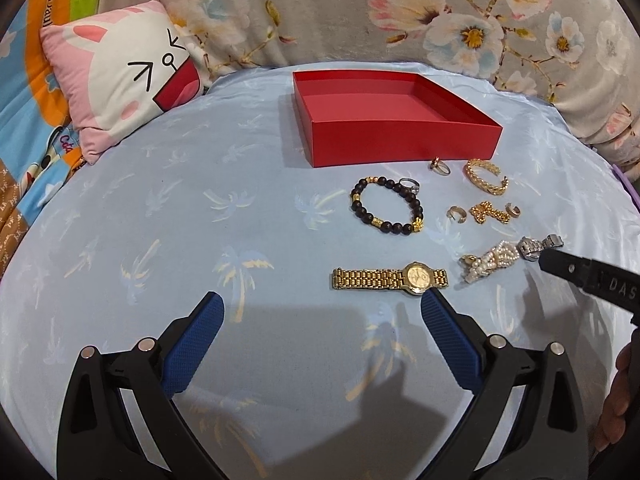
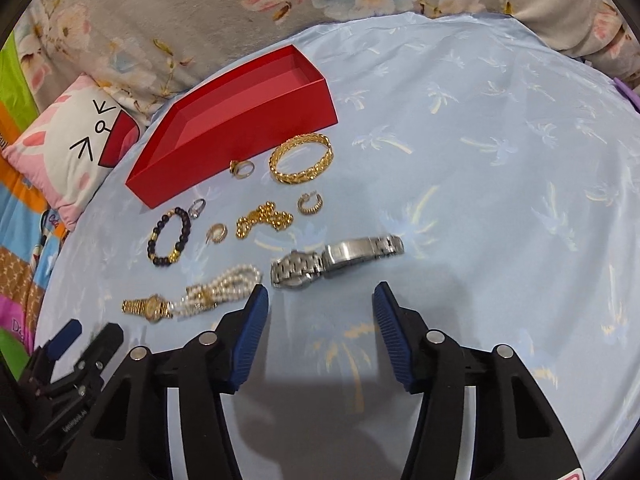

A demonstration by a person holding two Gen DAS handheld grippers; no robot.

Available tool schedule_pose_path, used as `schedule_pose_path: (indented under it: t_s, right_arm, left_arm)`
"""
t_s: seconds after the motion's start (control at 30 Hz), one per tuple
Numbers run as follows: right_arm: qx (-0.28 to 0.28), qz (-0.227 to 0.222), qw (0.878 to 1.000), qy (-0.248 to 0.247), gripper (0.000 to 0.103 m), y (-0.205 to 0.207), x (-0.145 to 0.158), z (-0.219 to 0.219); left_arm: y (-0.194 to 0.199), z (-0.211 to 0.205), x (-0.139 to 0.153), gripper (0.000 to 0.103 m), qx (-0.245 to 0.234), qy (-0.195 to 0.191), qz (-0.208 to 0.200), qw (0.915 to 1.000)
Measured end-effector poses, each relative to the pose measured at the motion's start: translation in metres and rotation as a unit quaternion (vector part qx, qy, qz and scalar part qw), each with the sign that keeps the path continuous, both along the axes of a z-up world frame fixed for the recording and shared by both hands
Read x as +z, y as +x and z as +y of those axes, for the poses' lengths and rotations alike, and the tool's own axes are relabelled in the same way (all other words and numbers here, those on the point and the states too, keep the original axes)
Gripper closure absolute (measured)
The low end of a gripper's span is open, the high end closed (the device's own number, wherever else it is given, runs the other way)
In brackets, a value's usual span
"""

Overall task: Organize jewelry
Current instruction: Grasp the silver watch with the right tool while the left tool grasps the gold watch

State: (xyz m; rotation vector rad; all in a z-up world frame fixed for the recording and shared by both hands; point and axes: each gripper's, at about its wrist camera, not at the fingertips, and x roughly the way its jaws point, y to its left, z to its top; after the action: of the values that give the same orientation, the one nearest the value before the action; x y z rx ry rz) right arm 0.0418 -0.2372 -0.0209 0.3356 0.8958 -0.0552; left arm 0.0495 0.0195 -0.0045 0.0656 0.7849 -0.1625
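A bed with a pale blue palm-print sheet (image 1: 160, 220), a floral blanket (image 1: 320, 8) and a bunny pillow (image 1: 120, 80) behind. Left gripper (image 1: 322, 312) jaws are spread, the gold watch (image 1: 390, 278) just ahead. Right gripper (image 2: 320, 300) jaws are spread before the silver watch (image 2: 336, 260). One empty red box (image 1: 400, 140), two watches, two rings.

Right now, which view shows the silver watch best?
The right wrist view: the silver watch lies whole and unobstructed just ahead of the open right claw, case and bracelet both visible. The left wrist view catches only a bit of its band at the far right, behind the pearl bracelet.
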Motion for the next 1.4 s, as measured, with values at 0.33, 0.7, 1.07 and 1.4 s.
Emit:
schedule_pose_path:
  t_s: [0.33,0.7,1.07,1.4]
  right_arm:
    - [-0.013,0.003,1.000,-0.003,0.067,0.027,0.000,-0.004]
    - [-0.023,0.000,0.999,-0.023,0.090,0.039,0.000,-0.004]
    - [-0.019,0.008,1.000,-0.003,0.090,0.029,0.000,-0.009]
    - [-0.016,0.008,1.000,-0.003,0.091,0.027,0.000,-0.009]
  left_arm:
    - [0.012,0.001,-0.005,0.006,-0.025,-0.027,0.024,0.9990]
    - [0.031,-0.009,-0.005,0.007,-0.083,-0.008,0.036,0.9958]
    - [0.050,-0.034,-0.013,0.018,-0.242,0.028,0.049,0.9687]
    - [0.027,-0.041,-0.011,0.071,-0.261,0.033,0.028,0.9645]
